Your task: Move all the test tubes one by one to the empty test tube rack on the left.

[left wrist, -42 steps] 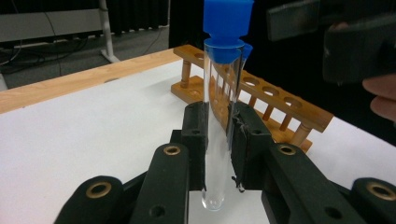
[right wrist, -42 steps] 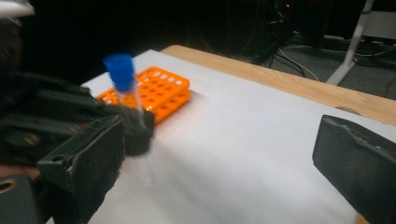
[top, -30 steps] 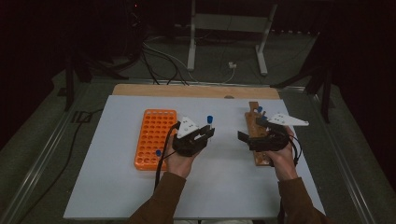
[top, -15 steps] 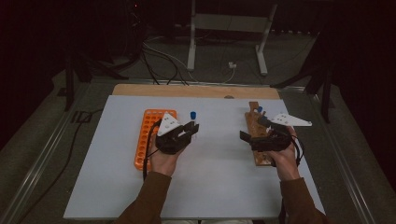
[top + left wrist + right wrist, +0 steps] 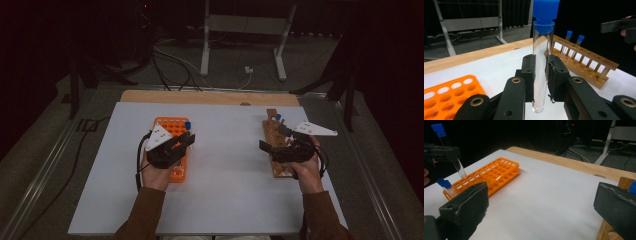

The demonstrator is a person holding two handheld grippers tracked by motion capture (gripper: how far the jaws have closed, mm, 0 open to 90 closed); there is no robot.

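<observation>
Your left gripper [image 5: 186, 142] pinches an upright blue-capped tube [image 5: 541, 65] above the orange rack [image 5: 172, 127], which holds one tube [image 5: 446, 187]. At 3 o'clock: wooden rack [image 5: 274, 137]; your right gripper [image 5: 541, 212] is spread, empty.

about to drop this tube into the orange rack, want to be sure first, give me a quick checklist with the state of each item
1. Grip: left gripper is shut on the blue-capped test tube, pads on both sides: ok.
2. Tube upright between the pads, cap on: ok.
3. Tube over the orange rack: ok; lined up with one hole: cannot tell.
4. Free holes in the rack: ok; one capped tube already sits at its near end.
5. Right gripper open, well away by the wooden rack: ok.
6. White mat between the racks free of clutter: ok.
</observation>
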